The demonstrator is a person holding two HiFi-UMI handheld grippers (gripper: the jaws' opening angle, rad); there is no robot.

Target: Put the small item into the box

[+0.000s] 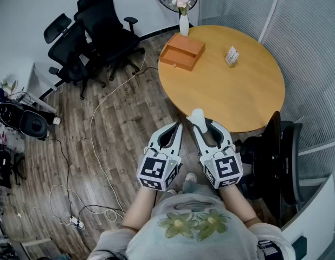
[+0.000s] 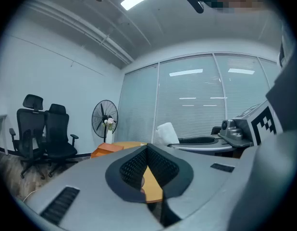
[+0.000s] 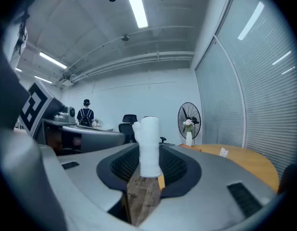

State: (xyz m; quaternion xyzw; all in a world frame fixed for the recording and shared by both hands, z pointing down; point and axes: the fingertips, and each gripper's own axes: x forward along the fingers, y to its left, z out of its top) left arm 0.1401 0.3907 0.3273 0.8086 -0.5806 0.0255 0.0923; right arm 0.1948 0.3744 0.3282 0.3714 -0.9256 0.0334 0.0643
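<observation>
The round table is warm honey-yellow wood. At its far left side the box is orange-brown, and the vase is white with pale pink flowers. The small item is plain white. The left gripper and right gripper are light grey with black meshed pads; their cubes carry black-and-white square patterns. The floor is brown planks, the chairs black.
</observation>
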